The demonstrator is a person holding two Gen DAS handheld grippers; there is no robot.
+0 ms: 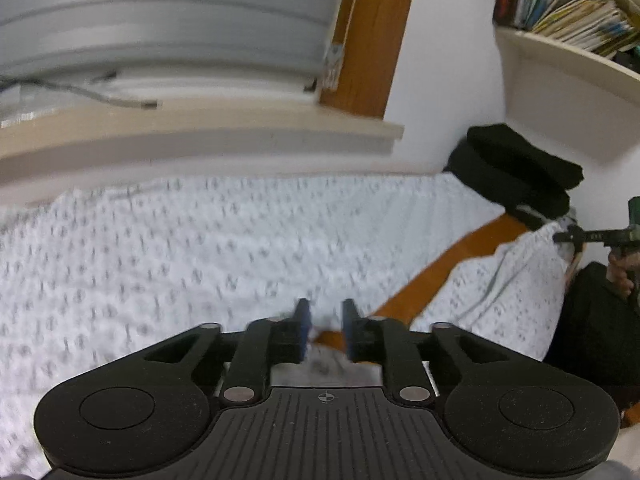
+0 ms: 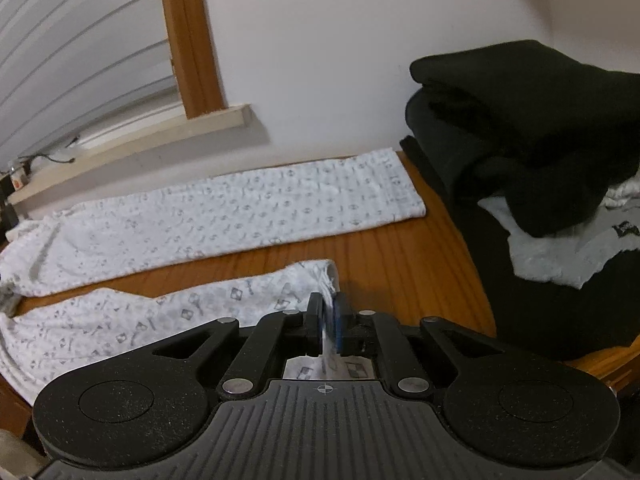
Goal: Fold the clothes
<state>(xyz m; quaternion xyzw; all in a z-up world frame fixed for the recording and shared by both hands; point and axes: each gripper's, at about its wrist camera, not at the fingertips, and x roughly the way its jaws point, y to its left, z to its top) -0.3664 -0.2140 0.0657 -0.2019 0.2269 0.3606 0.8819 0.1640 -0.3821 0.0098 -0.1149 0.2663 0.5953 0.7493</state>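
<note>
White patterned trousers (image 1: 200,264) lie spread on an orange wooden table (image 1: 440,268). My left gripper (image 1: 326,312) hovers low over their wide upper part, its blue pads apart, with cloth and a strip of table showing in the gap; the picture is blurred. In the right wrist view the far leg (image 2: 240,216) lies flat along the wall. The near leg (image 2: 160,312) ends at my right gripper (image 2: 329,308), which is shut on its hem, white cloth pinched between the pads. The right gripper (image 1: 558,237) also shows at the left wrist view's right edge, lifting that hem.
A pile of folded black clothes (image 2: 520,120) fills the table's right side, over a white-grey garment (image 2: 560,252). A window sill (image 2: 140,140) runs along the wall behind the table. A shelf with books (image 1: 580,12) hangs above right. A person's hand (image 1: 620,272) holds the right gripper.
</note>
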